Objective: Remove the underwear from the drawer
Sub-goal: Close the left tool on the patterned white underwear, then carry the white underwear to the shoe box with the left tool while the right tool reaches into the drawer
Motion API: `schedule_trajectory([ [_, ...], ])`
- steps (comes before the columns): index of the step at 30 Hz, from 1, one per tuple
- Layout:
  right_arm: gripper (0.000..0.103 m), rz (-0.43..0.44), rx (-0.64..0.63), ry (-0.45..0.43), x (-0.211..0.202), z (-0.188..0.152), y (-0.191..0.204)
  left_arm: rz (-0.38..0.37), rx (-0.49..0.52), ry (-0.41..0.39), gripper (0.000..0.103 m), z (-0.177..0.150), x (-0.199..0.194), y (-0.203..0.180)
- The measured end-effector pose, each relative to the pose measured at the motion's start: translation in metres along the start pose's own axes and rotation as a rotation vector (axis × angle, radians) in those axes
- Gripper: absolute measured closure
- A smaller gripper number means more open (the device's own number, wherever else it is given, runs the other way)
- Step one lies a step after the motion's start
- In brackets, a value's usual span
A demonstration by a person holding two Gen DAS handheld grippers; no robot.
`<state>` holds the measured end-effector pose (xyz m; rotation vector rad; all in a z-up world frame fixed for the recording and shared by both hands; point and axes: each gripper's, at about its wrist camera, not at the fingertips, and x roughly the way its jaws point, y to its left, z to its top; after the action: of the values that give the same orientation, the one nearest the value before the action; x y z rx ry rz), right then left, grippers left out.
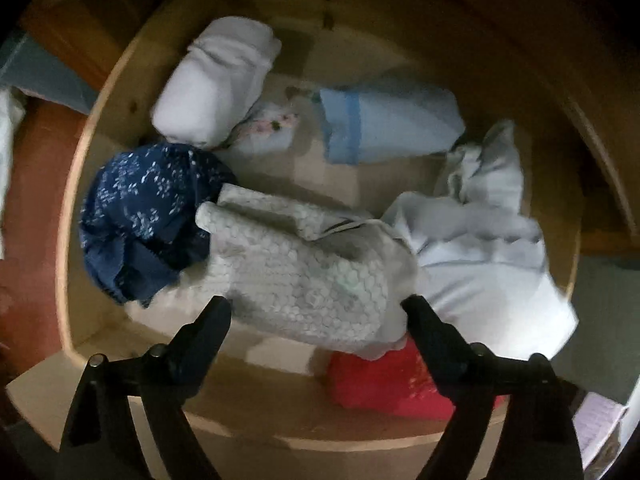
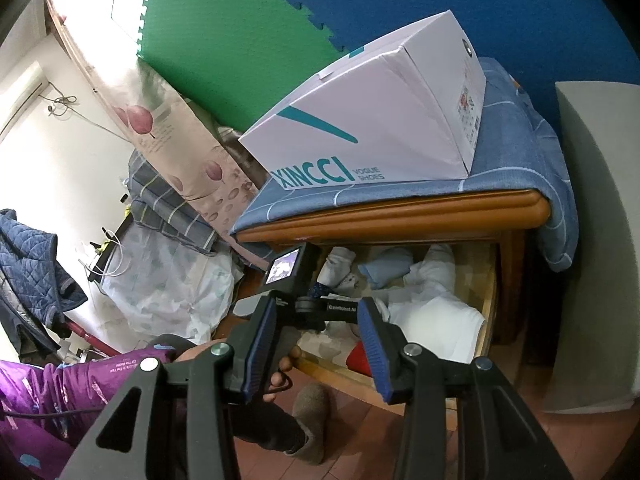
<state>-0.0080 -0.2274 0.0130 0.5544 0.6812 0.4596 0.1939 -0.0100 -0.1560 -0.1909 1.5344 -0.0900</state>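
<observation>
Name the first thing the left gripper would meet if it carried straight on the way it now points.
Probably the grey dotted garment: the open left gripper points down into the drawer with it lying between the fingertips.

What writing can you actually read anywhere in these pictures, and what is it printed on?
"XINCCI" on the side of the white shoe box, upside down in the right wrist view.
"VOGUE SHOES" in small letters beside it on the same box.
Sticker on the box's end: too small to read.
White label on the left gripper: too blurred to be sure.
White print on the purple sleeve: too small to read.
Clothes in the drawer: no writing visible.
</observation>
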Motion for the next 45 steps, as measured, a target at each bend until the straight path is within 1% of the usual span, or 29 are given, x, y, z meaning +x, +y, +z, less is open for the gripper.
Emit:
schedule_trajectory([
  [1,0.060,0.000,0.003,0.000,0.000,0.000,0.000,-0.024,-0.010,-0.008,0.037,0.001,0.000,0.003],
  [2,0.060,0.000,0.006,0.000,0.000,0.000,-0.001,-0.038,-0.010,-0.012,0.063,0.001,0.002,0.006],
  [3,0.060,-0.001,0.006,0.000,0.000,0.000,-0.001,-0.042,-0.001,-0.014,0.074,0.000,0.003,0.009],
  [4,0.060,-0.004,0.008,0.001,0.000,0.000,-0.001,-0.041,0.006,-0.021,0.077,-0.001,0.002,0.010],
  [5,0.060,-0.007,0.010,0.002,0.000,0.000,-0.001,-0.038,0.012,-0.025,0.083,-0.002,0.000,0.010],
  [6,0.059,-0.011,0.011,0.005,0.001,0.000,-0.002,-0.030,0.027,-0.030,0.085,-0.003,-0.002,0.009],
  [8,0.059,-0.018,0.010,0.011,0.003,0.000,-0.002,-0.030,0.044,-0.049,0.086,-0.006,-0.010,0.009],
  [10,0.059,-0.030,0.006,0.019,0.005,0.000,-0.003,-0.056,0.042,-0.081,0.086,-0.011,-0.020,0.009],
  [12,0.059,-0.044,0.004,0.033,0.009,-0.001,-0.003,-0.057,0.065,-0.118,0.086,-0.017,-0.033,0.009],
  [14,0.059,-0.059,0.004,0.049,0.012,-0.003,-0.004,-0.078,0.084,-0.148,0.086,-0.026,-0.048,0.013],
  [18,0.059,-0.083,0.019,0.099,0.023,-0.005,-0.007,-0.109,0.139,-0.204,0.086,-0.048,-0.079,0.015],
  [20,0.059,-0.089,0.018,0.128,0.031,-0.005,-0.007,-0.122,0.162,-0.225,0.086,-0.051,-0.095,0.009],
  [23,0.059,-0.090,0.029,0.206,0.048,-0.006,-0.008,-0.131,0.212,-0.268,0.086,-0.054,-0.117,0.004],
  [25,0.059,-0.076,0.055,0.288,0.066,-0.009,-0.013,-0.137,0.227,-0.286,0.086,-0.054,-0.123,0.000],
  [27,0.059,-0.083,0.081,0.391,0.090,-0.012,-0.019,-0.164,0.239,-0.293,0.086,-0.055,-0.129,0.002],
  [28,0.059,-0.091,0.092,0.441,0.102,-0.014,-0.024,-0.168,0.241,-0.297,0.086,-0.055,-0.129,0.000],
  [32,0.059,-0.162,0.116,0.576,0.140,-0.019,-0.038,-0.190,0.250,-0.313,0.086,-0.059,-0.136,0.003],
  [34,0.059,-0.201,0.126,0.617,0.152,-0.023,-0.044,-0.195,0.253,-0.317,0.086,-0.060,-0.139,0.004],
  [35,0.059,-0.205,0.138,0.633,0.158,-0.026,-0.046,-0.197,0.256,-0.320,0.086,-0.060,-0.139,0.005],
  [38,0.059,-0.234,0.163,0.660,0.168,-0.030,-0.054,-0.195,0.270,-0.331,0.086,-0.062,-0.141,0.004],
  [40,0.059,-0.244,0.178,0.661,0.170,-0.031,-0.057,-0.198,0.275,-0.335,0.086,-0.062,-0.142,0.004],
  [45,0.059,-0.222,0.193,0.599,0.160,-0.022,-0.058,-0.205,0.283,-0.334,0.086,-0.064,-0.142,0.004],
])
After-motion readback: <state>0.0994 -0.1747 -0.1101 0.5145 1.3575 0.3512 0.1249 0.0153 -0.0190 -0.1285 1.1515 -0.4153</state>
